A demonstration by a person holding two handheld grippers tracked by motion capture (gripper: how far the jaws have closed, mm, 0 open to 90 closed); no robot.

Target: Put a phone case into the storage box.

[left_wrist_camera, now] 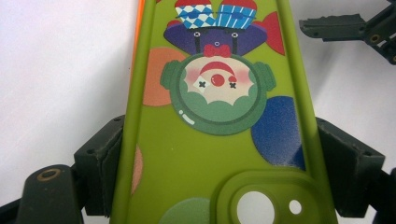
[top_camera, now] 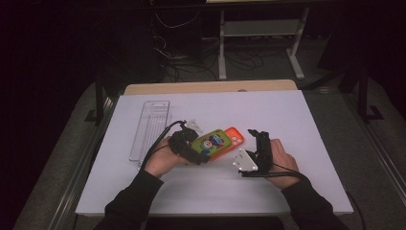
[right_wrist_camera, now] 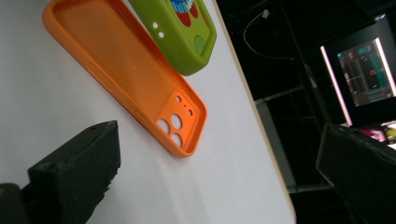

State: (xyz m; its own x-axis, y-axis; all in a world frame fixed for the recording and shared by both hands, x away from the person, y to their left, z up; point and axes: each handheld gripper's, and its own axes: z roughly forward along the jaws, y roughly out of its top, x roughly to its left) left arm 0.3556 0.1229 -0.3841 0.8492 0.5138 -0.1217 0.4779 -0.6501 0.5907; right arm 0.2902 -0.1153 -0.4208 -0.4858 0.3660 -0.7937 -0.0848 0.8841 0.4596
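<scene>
While gripped: green case (left_wrist_camera: 210, 140) between fingers (left_wrist_camera: 100, 158)

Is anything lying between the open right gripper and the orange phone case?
Nothing visible. The right gripper faces the orange silicone phone case across bare white table; the green cartoon-printed case lies over its far edge.

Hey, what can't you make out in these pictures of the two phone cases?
- Green case: left gripper view, near end cut off by the bottom edge.
- Orange case: high view, its left part hidden under the green case.
- Clear tray: high view, contents too small to tell.
- Left gripper: high view, its grip hidden by its own body.
</scene>
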